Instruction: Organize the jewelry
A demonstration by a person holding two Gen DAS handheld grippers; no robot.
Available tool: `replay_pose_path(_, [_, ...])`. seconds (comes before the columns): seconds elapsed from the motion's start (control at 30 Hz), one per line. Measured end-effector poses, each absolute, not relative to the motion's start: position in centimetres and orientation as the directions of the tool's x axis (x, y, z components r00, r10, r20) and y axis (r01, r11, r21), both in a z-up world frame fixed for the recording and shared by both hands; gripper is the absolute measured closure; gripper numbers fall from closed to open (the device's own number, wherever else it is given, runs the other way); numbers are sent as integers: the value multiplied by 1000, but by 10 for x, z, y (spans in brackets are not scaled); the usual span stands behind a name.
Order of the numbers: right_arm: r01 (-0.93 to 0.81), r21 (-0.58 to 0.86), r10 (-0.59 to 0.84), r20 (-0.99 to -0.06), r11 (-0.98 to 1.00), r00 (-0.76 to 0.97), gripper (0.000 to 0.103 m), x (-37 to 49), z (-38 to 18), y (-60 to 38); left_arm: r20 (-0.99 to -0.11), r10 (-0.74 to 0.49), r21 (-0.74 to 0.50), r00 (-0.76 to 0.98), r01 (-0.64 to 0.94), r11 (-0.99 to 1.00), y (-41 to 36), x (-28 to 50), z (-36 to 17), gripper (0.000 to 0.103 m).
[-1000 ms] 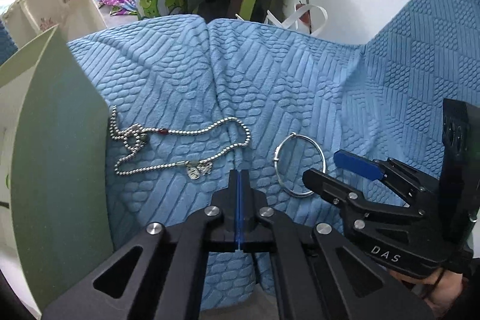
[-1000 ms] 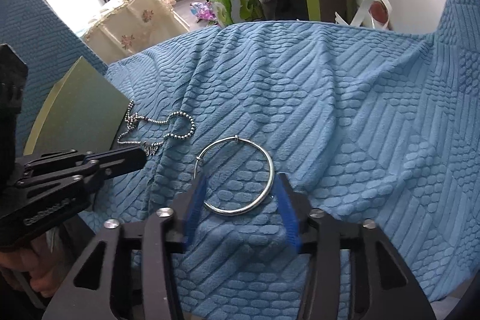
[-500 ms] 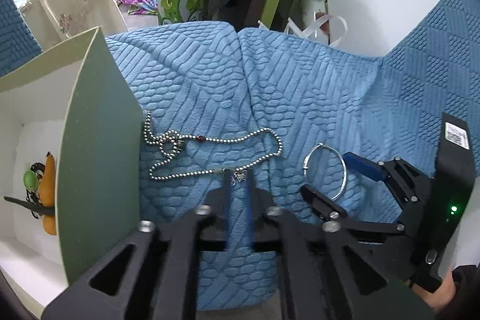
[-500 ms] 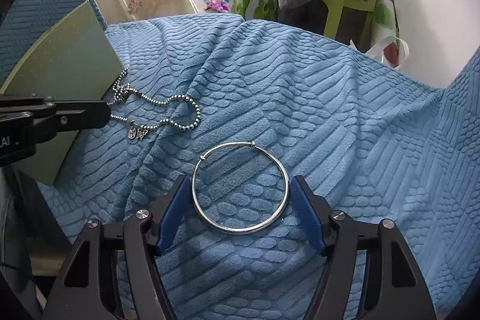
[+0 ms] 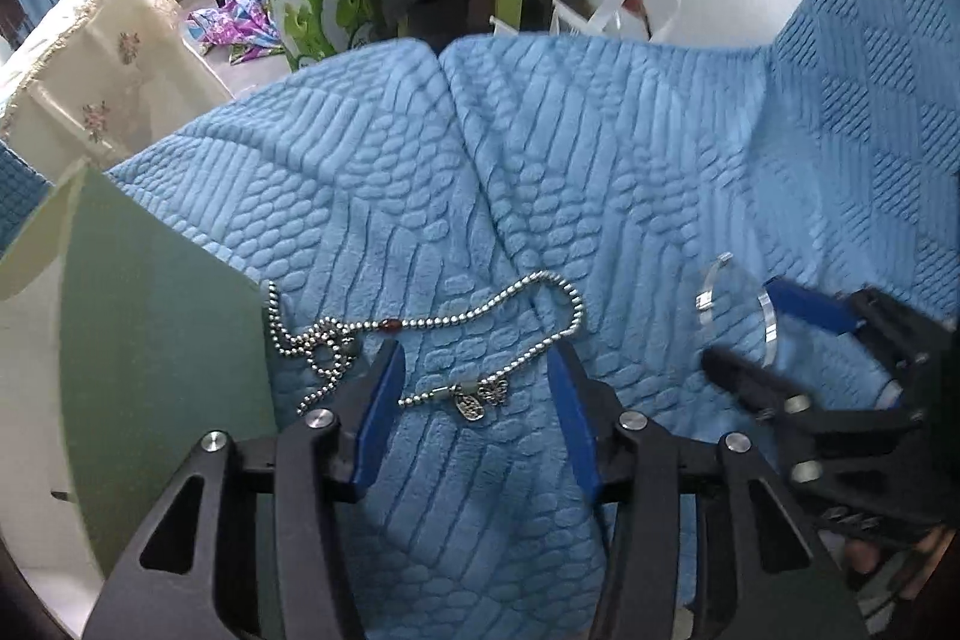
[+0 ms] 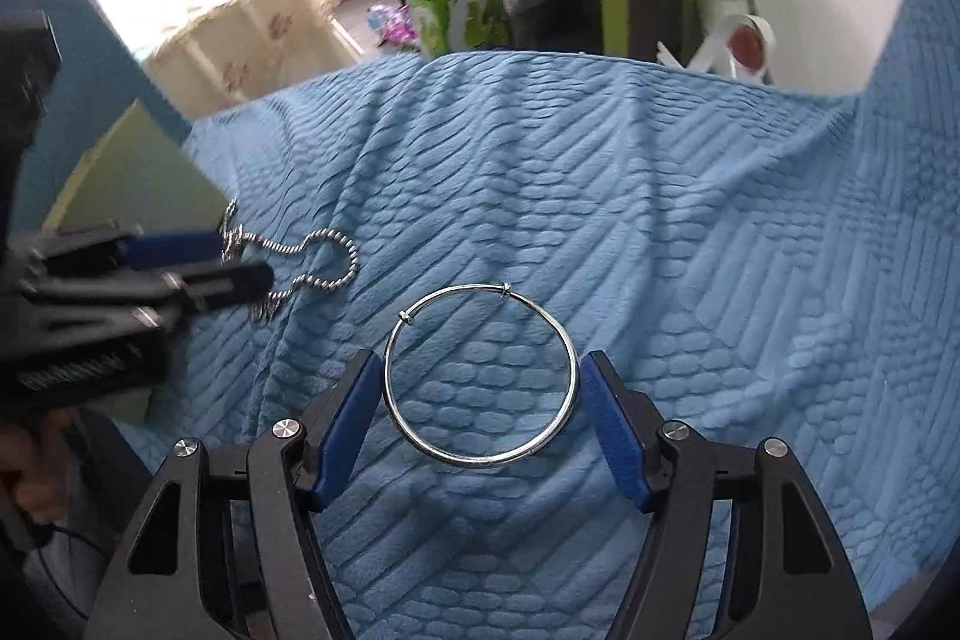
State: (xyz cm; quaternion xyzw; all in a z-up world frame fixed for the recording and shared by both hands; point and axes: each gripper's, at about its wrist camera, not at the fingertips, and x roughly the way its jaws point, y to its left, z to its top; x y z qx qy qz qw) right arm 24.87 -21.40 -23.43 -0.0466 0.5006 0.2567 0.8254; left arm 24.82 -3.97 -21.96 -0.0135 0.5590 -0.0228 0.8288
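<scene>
**Left wrist view: both pieces lying loose on the cloth, nothing gathered so far**

Left wrist view is showing the bead necklace (image 5: 456, 340) sprawling on the blue textured cover (image 5: 600, 172), its charms sitting between the spread blue pads of the left gripper (image 5: 474, 382), which is gripping nothing. Just beside it, a green-sided box (image 5: 168, 370) is standing with its opening facing away. In the right wrist view, the silver bangle (image 6: 480, 376) is lying flat on the cover, ringed on both sides by the right gripper (image 6: 480, 400), whose jaws are standing apart and seemingly not yet pressing it. Judging from this, neither piece is being lifted yet; both are waiting to go into the box, so nearly all the sorting appears to be remaining.
</scene>
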Motion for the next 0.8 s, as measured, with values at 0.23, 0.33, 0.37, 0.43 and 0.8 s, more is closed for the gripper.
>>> replay_pose_path(0.23, [-471, 198, 391, -847, 860, 359, 36, 250, -231, -212, -931, -54, -40, 362, 47, 998, -48, 247, -233, 57])
replay_pose_path(0.33, [-470, 198, 391, -848, 860, 358, 36, 250, -231, -211, -923, -55, -46, 381, 31, 998, -46, 247, -233, 57])
replay_pose_path(0.37, [-469, 200, 392, -847, 860, 358, 36, 250, -231, -211, -921, -51, -41, 385, 33, 999, -47, 247, -233, 57])
replay_pose_path(0.43, [-463, 206, 395, -846, 862, 358, 36, 251, -231, -214, -917, -49, -37, 397, 38, 999, -49, 245, -233, 62])
replay_pose_path(0.8, [-449, 218, 397, -846, 866, 356, 36, 253, -230, -217, -913, -68, -42, 403, 75, 996, -55, 237, -228, 99])
